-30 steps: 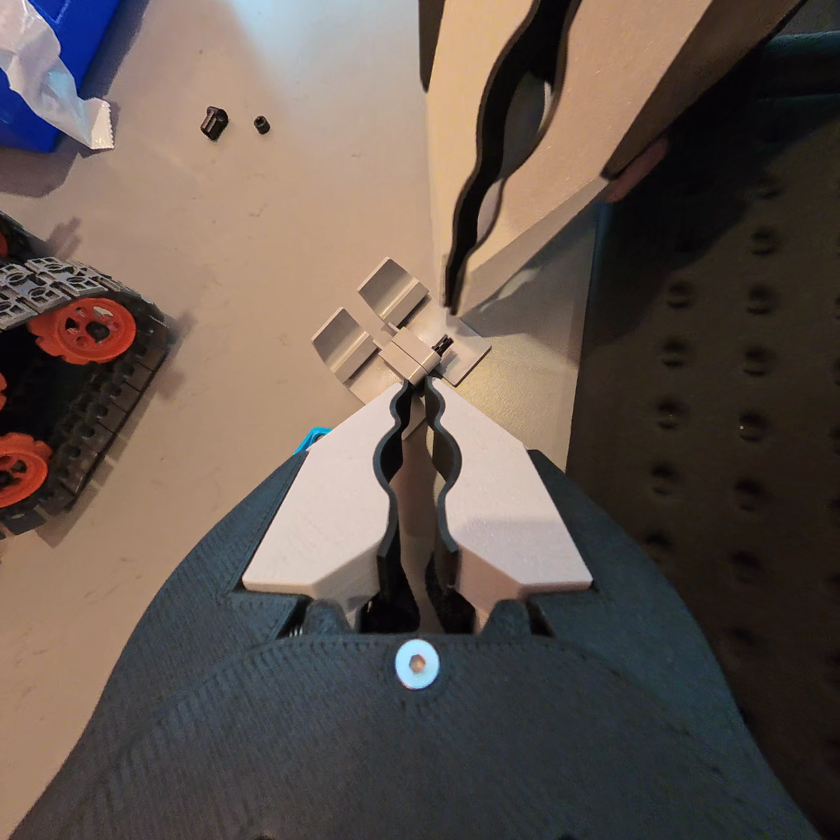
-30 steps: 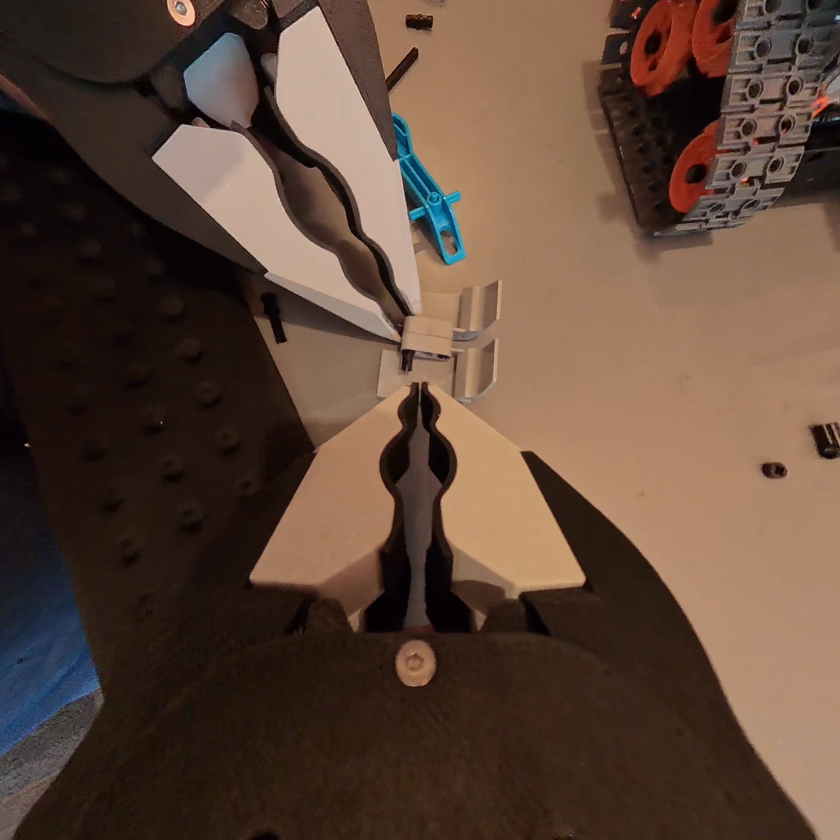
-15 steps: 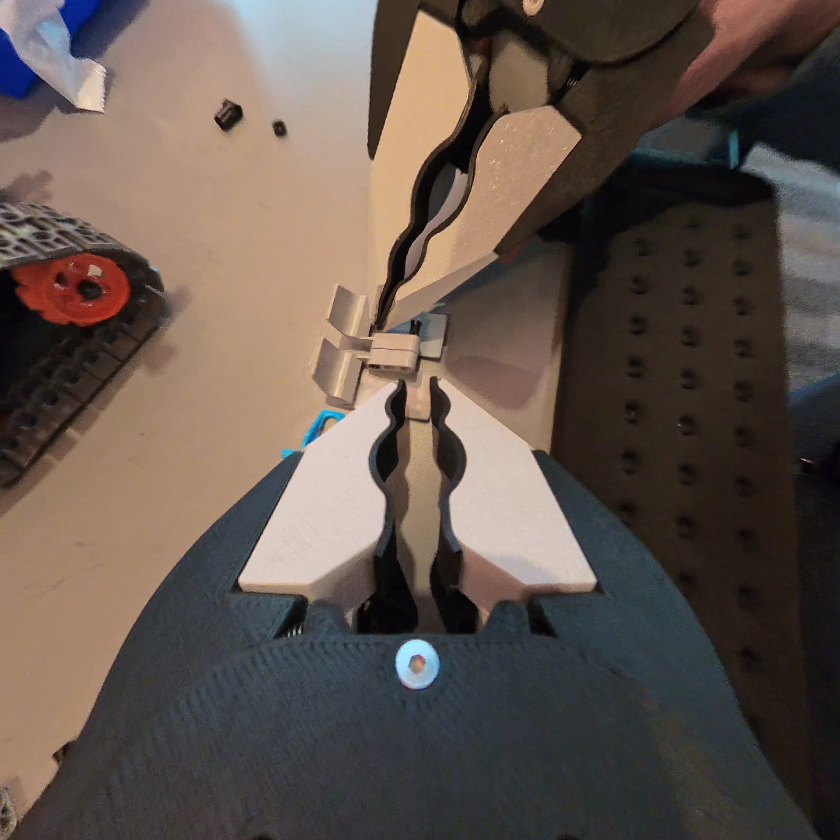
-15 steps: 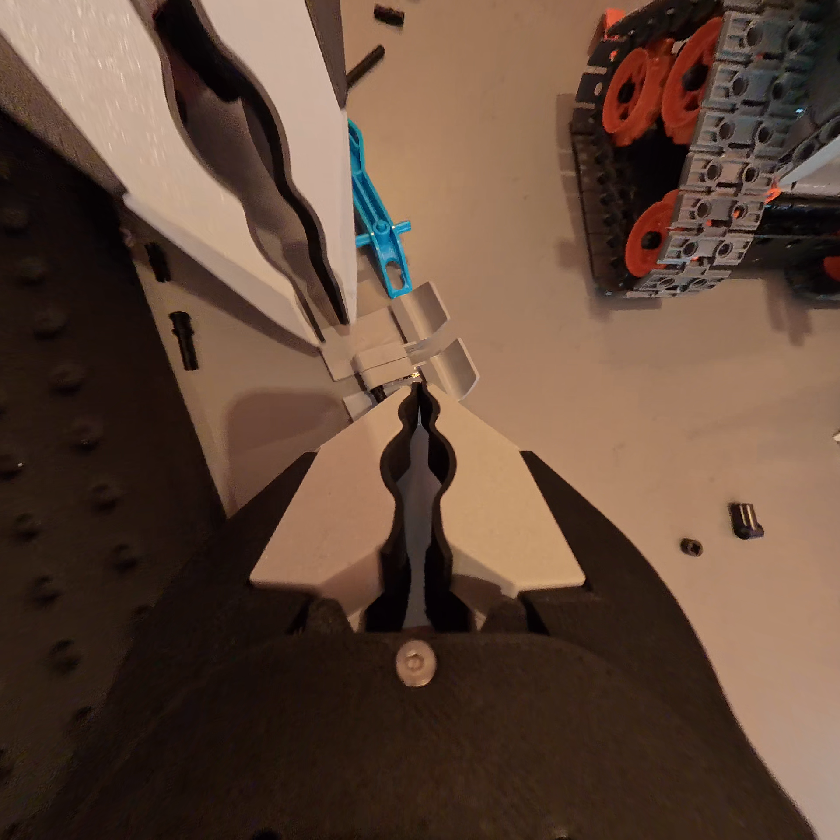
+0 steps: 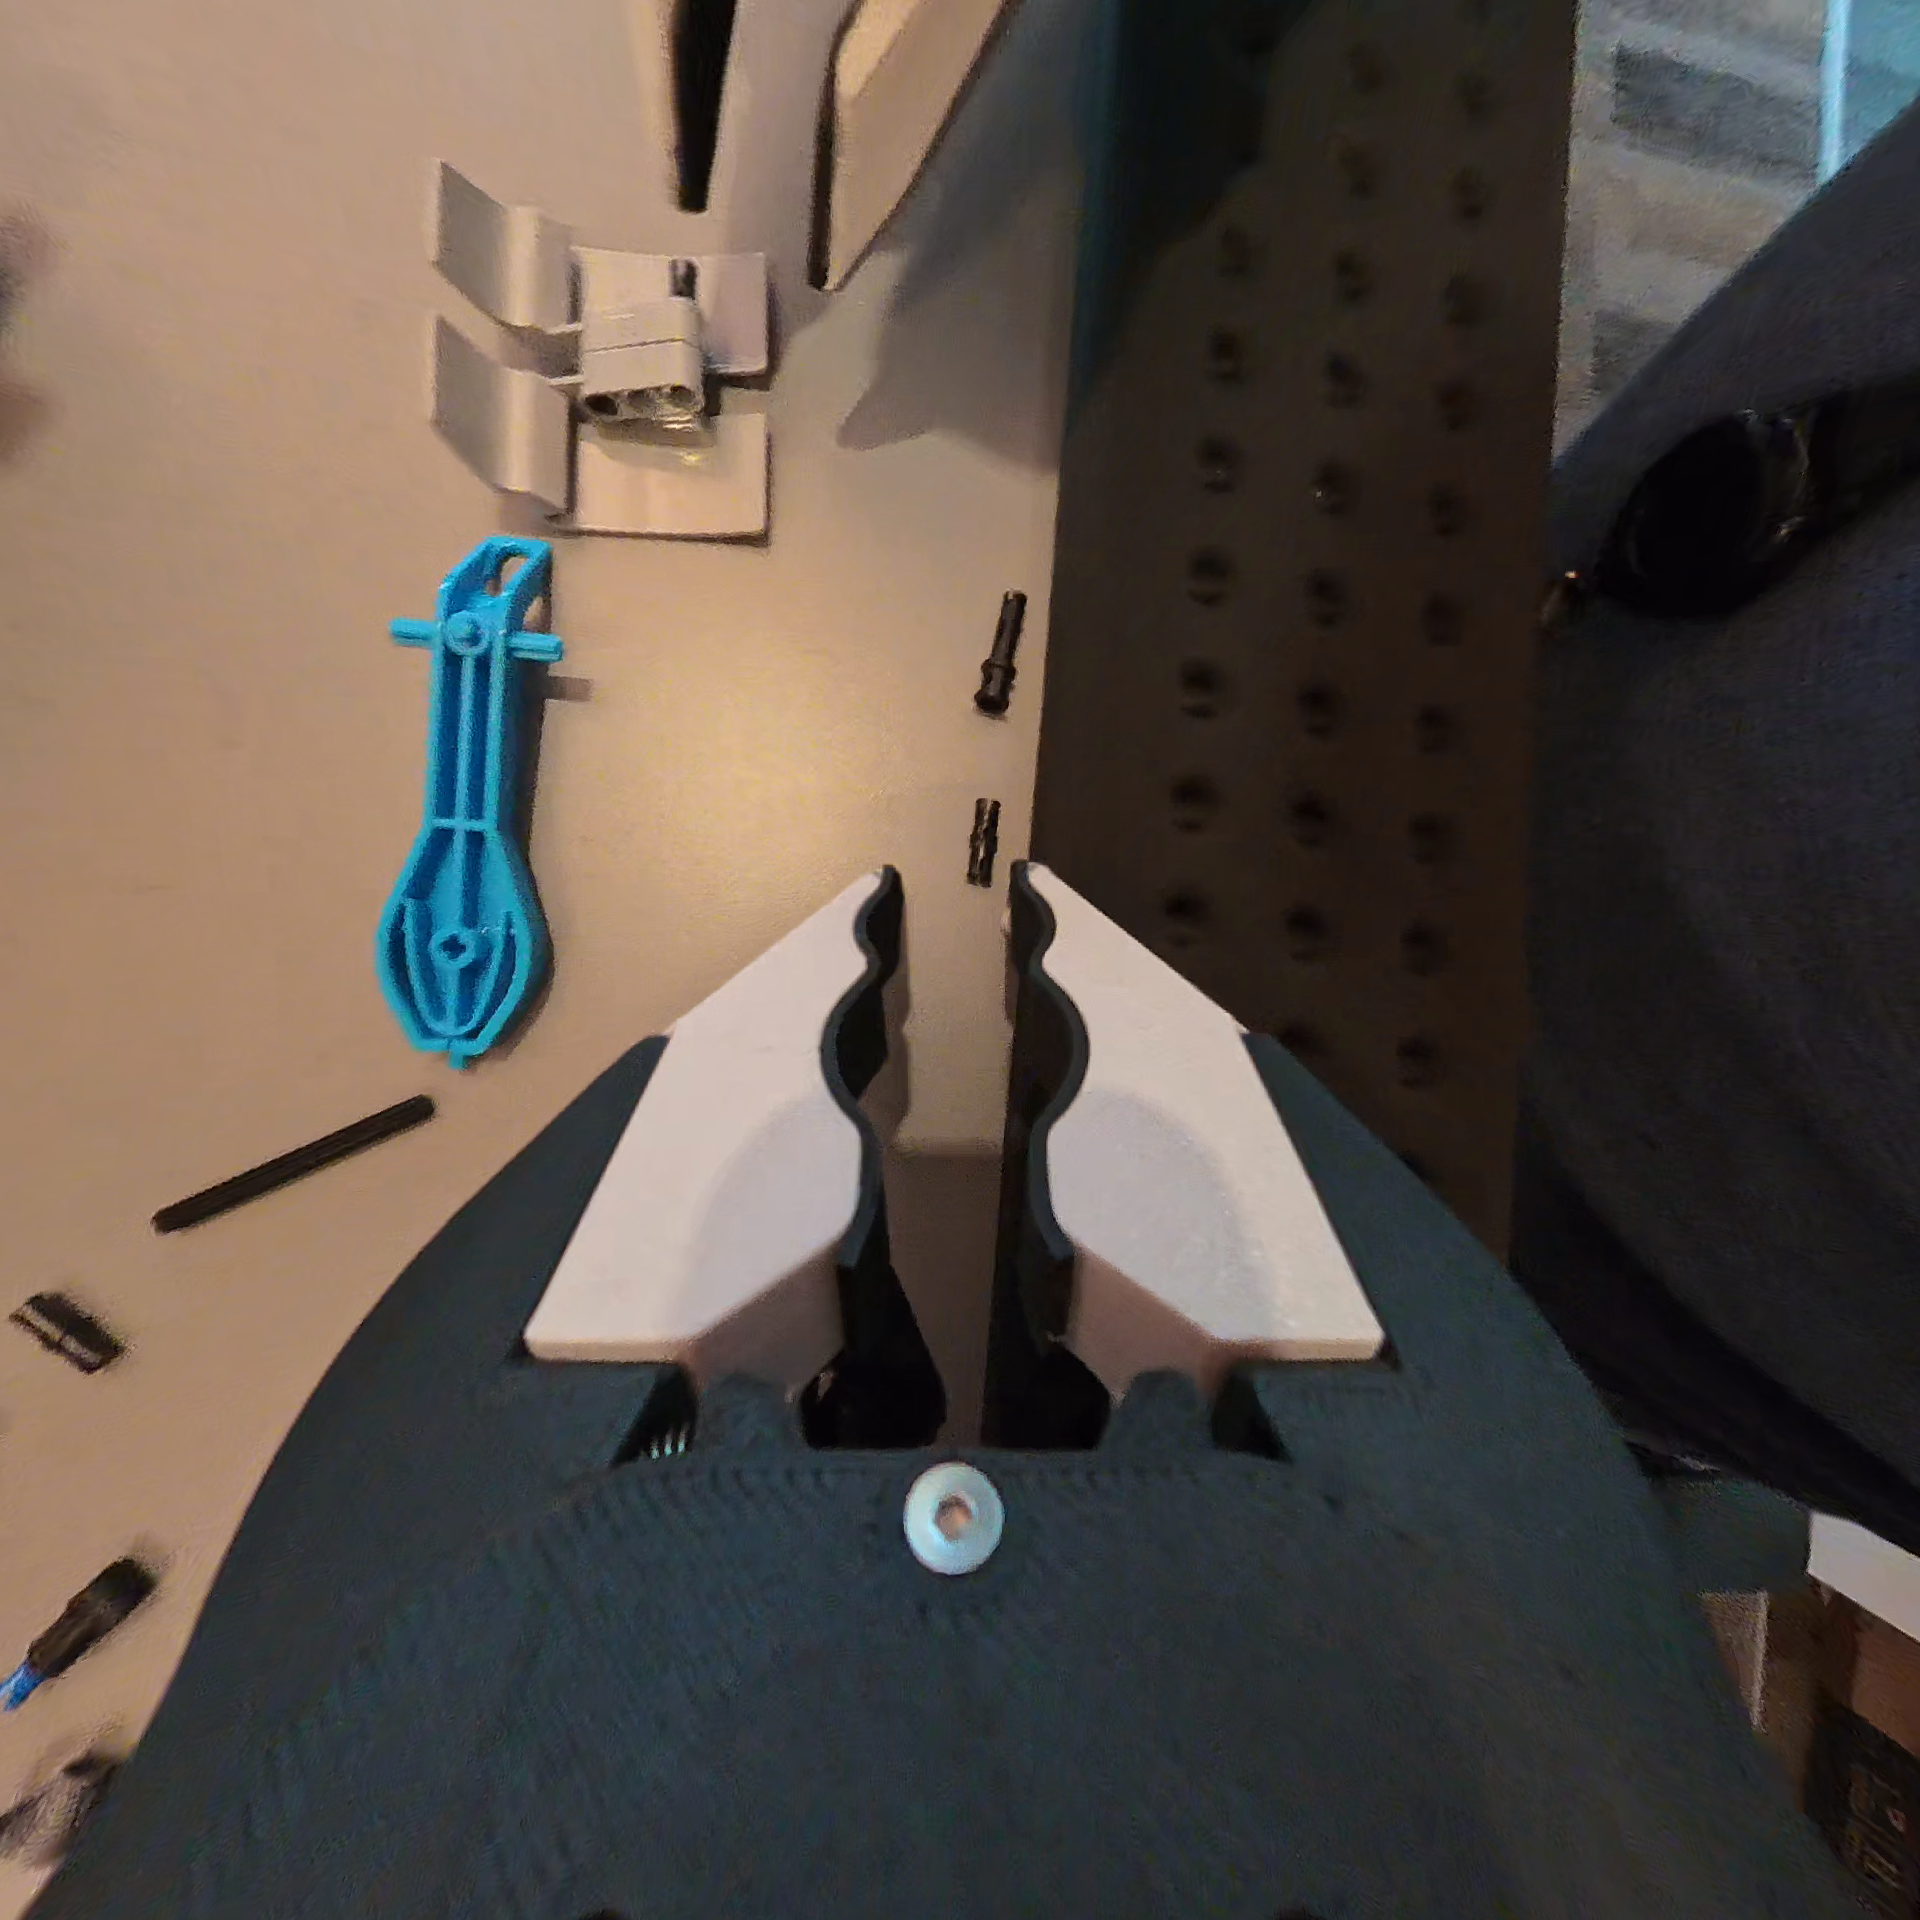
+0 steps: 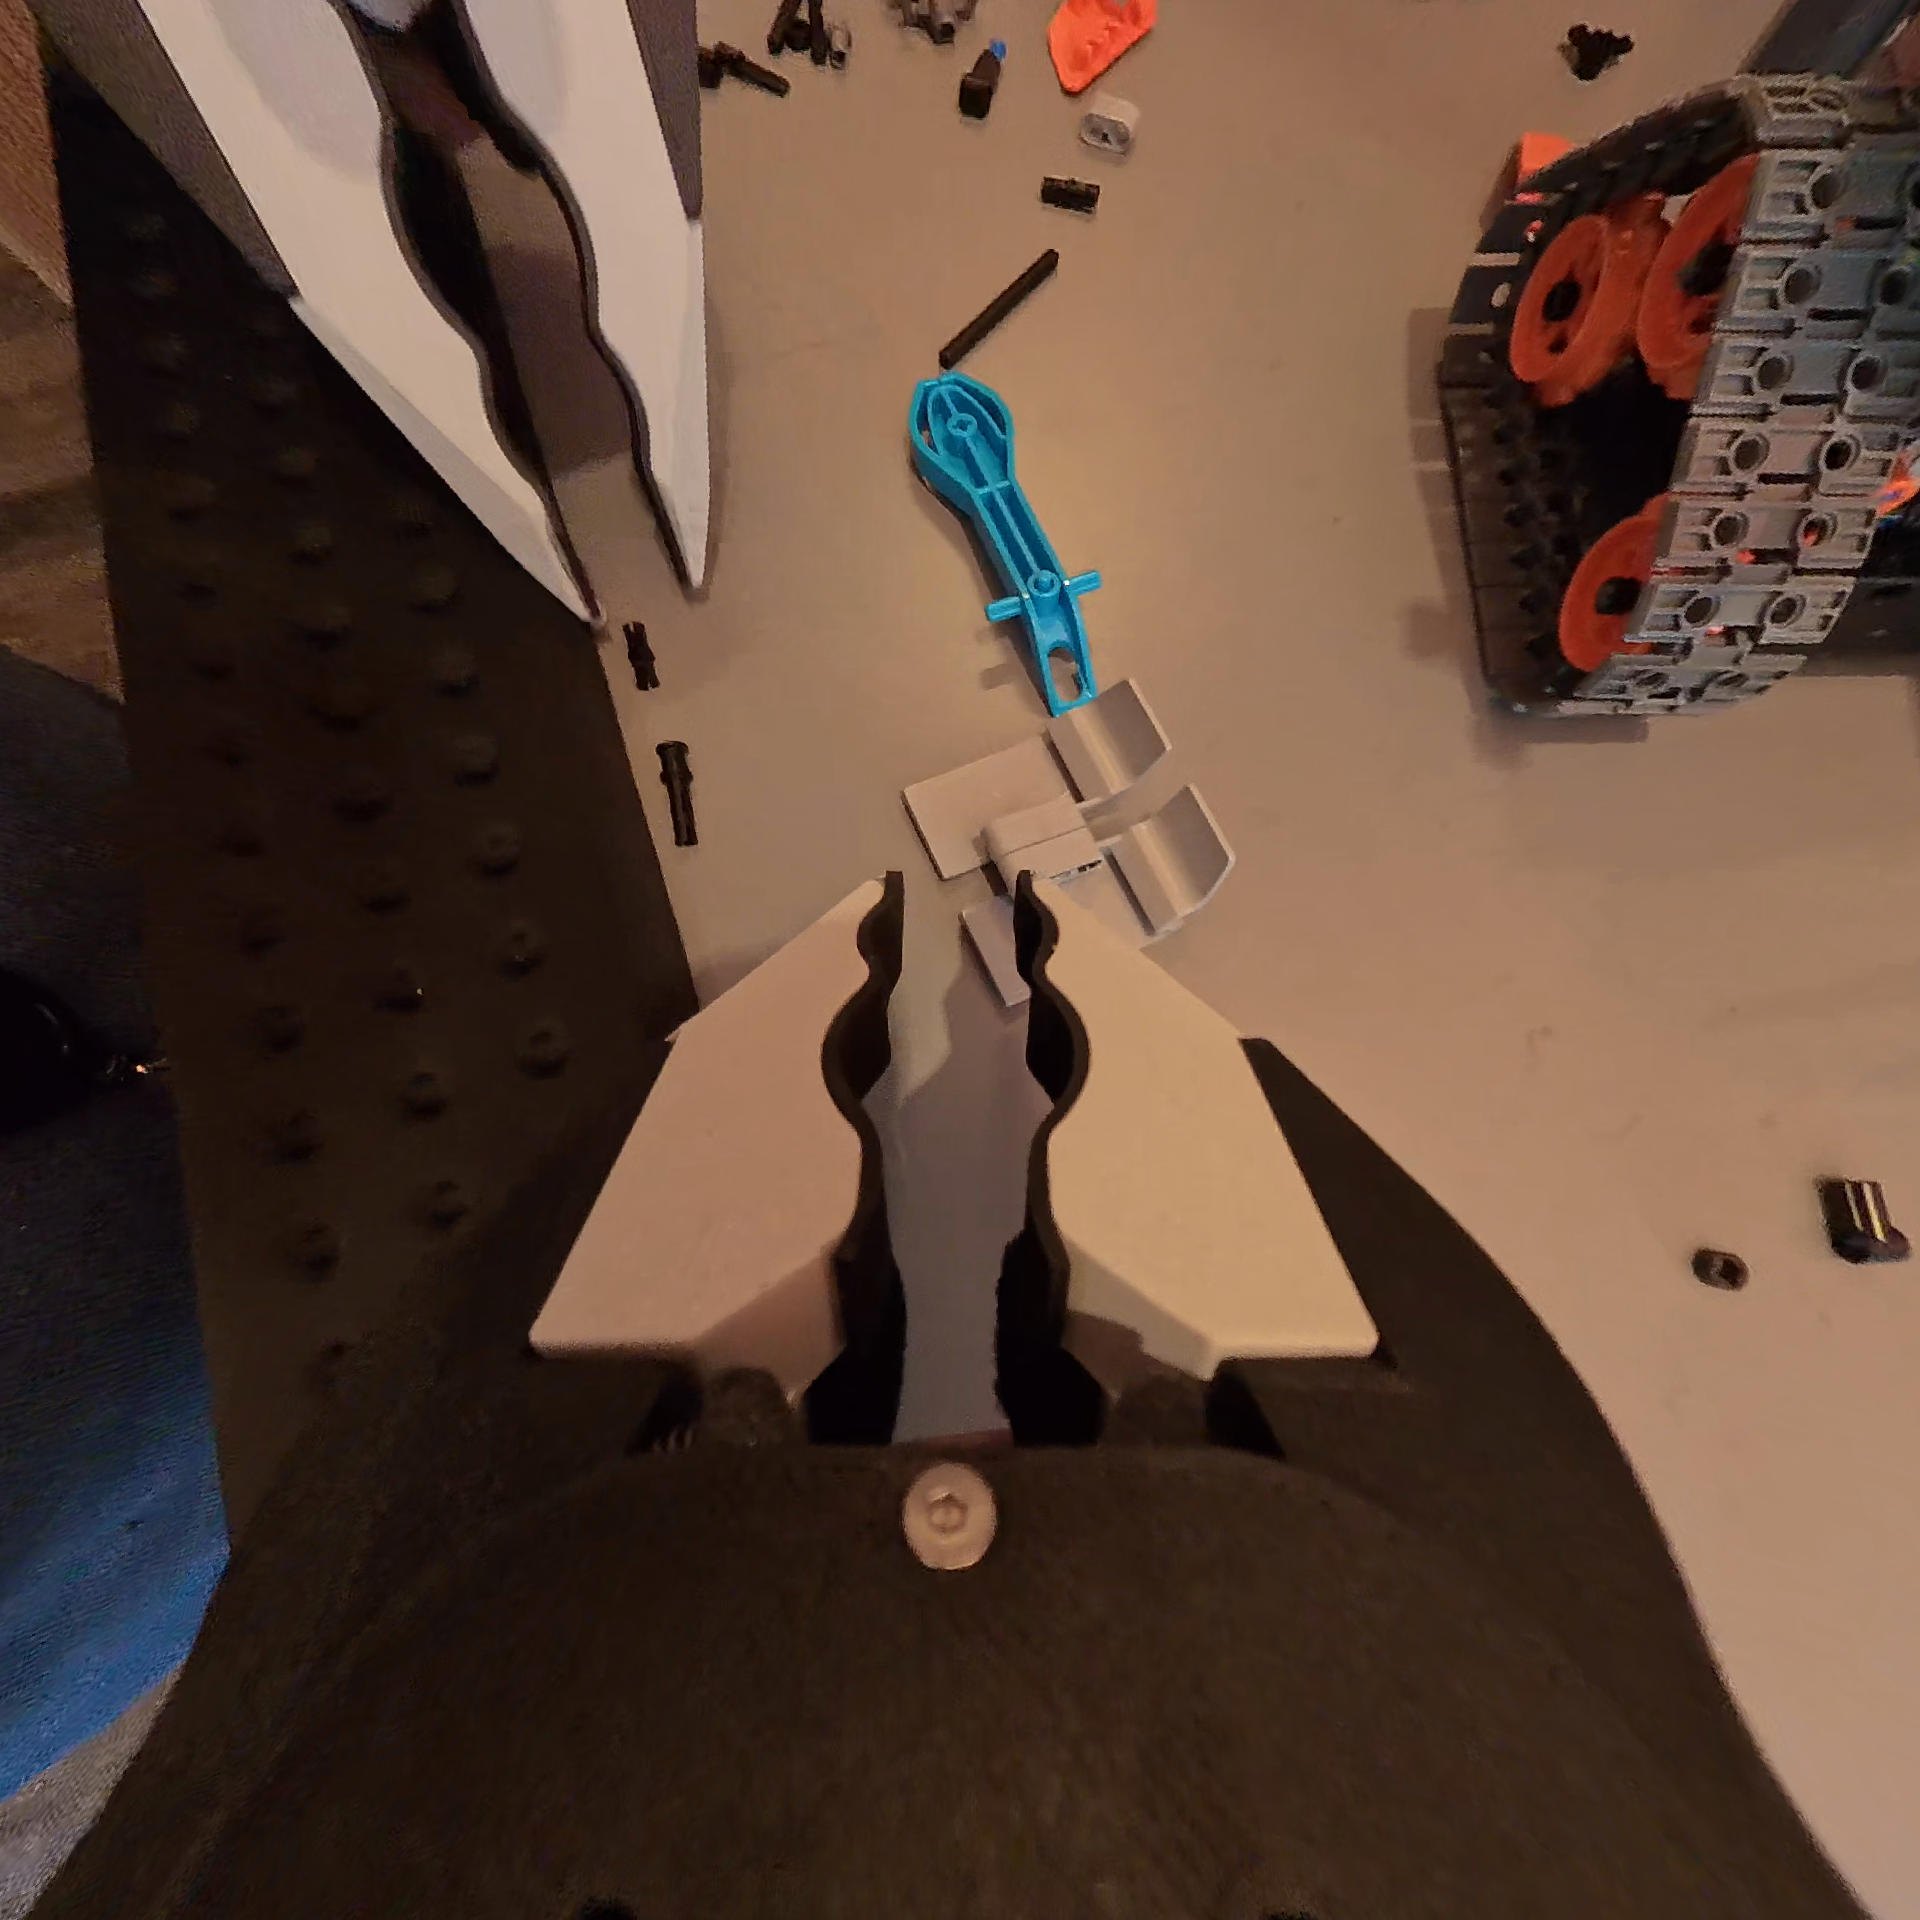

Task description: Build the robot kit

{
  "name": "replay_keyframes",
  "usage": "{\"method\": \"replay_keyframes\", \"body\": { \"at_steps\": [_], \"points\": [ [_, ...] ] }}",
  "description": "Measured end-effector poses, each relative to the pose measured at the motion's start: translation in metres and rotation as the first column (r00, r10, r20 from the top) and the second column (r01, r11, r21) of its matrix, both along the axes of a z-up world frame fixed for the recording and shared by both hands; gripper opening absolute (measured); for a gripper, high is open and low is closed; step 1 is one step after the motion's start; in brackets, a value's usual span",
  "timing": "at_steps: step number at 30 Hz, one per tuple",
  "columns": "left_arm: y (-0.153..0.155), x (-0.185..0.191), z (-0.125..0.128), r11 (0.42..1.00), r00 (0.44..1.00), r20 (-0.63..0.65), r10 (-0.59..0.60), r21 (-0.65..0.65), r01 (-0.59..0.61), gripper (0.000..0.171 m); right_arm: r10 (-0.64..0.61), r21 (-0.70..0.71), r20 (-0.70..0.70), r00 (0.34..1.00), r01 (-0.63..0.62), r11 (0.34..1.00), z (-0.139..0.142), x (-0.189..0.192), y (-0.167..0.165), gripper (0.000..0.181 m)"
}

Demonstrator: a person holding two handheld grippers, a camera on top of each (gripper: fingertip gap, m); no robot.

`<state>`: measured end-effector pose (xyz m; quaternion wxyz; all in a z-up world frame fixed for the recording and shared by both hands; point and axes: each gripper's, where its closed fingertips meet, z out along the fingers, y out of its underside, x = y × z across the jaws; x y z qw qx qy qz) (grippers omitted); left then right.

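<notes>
L tongs slightly open, empty, ctr frame | R tongs same, tips nr grey plastic curved-panel assy on surface

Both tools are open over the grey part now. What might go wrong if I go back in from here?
1. The right tool hovers right at the grey bladed assembly, which lies loose on the table; a nudge may slide it into the blue lever.
2. Two small black pins lie ahead of the left tool, beside the black studded mat; a sweep could scatter them.
</notes>
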<state>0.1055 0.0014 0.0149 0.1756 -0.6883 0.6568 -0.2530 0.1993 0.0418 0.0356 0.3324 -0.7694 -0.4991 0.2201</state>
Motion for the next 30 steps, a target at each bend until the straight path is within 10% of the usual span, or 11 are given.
{"method": "replay_keyframes", "body": {
  "at_steps": [19, 30],
  "points": [
    [0.012, 0.021, -0.006, 0.989, 0.988, 0.073, -0.134, 0.072, 0.128, 0.002, -0.017, 0.047, -0.089, 0.996, 0.022, 0.999, 0.014, -0.017, -0.017, 0.013],
    [0.012, 0.052, 0.036, 0.930, 0.911, 0.221, -0.348, 0.201, 0.307, 0.002, 0.027, 0.084, -0.128, 0.991, -0.017, 0.996, 0.021, -0.049, -0.029, 0.009]
  ]
}}
